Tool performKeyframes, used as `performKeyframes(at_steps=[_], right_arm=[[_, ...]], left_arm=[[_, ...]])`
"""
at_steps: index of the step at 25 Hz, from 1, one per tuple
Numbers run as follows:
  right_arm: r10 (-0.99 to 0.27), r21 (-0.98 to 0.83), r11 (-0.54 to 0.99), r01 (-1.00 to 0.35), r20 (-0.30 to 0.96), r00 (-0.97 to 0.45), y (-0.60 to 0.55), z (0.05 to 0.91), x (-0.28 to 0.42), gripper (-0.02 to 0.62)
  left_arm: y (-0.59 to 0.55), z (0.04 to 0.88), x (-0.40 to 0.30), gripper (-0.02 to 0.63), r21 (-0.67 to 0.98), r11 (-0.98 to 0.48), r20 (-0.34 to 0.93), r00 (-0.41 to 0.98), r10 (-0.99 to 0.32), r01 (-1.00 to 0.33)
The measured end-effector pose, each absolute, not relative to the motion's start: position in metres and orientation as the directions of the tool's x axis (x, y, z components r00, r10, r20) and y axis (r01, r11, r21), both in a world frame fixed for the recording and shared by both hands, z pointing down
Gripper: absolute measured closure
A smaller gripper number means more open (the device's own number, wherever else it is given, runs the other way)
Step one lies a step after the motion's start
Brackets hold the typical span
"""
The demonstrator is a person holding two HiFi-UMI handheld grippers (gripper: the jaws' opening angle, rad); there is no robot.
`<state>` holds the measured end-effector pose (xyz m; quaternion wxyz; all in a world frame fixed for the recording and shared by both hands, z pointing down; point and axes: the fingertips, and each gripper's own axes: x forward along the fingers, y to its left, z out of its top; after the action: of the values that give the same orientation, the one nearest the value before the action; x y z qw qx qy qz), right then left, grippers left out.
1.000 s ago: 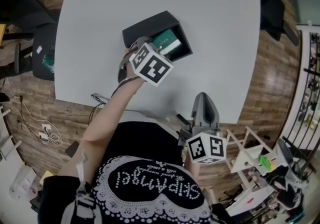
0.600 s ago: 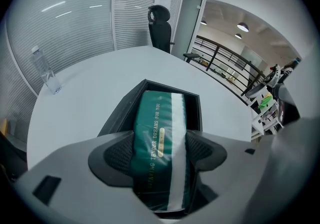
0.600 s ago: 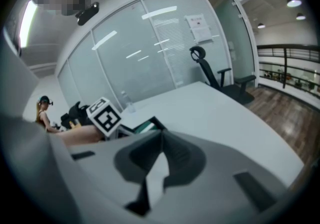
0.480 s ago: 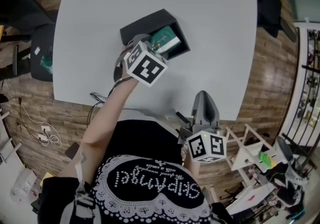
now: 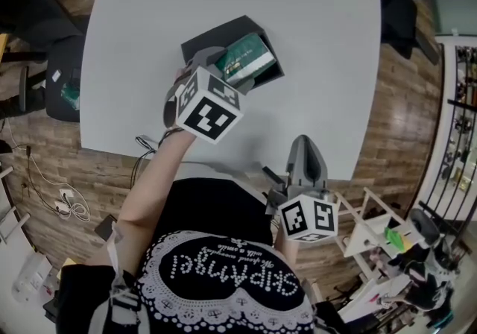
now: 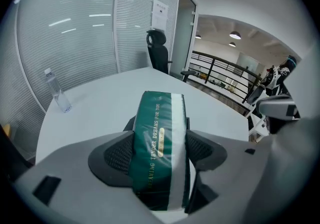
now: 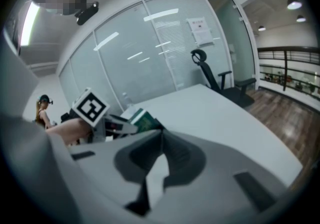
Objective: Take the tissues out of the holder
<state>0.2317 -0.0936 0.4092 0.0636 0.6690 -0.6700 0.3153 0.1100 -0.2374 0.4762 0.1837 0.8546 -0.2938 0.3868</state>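
Your left gripper [image 6: 160, 155] clamps the glossy green-and-white tissue pack [image 6: 157, 123], its soft wrap squeezed between the jaws. The pack is over the matte black boxy holder [image 5: 223, 33], left of centre on the pale table [image 5: 313, 4], probably not fully clear of it. Right gripper [image 7: 161, 160]: jaws together, empty, at the near edge.

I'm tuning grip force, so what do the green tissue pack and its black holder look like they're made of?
The tissue pack looks wrapped in thin glossy plastic film, going by its sheen and wrinkles. The holder is matte black with straight, rigid-looking walls; whether it is cardboard or plastic, I can't tell.
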Motion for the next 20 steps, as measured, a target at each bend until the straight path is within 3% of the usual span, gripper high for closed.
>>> performKeyframes(at_steps=[20], right_arm=[[-0.899, -0.306, -0.018, -0.952, 0.423, -0.119, -0.084, 0.378, 0.212, 0.560]], left_arm=[[-0.248, 0.353, 0.085, 0.267, 0.007, -0.707, 0.503, 0.614, -0.608, -0.707]])
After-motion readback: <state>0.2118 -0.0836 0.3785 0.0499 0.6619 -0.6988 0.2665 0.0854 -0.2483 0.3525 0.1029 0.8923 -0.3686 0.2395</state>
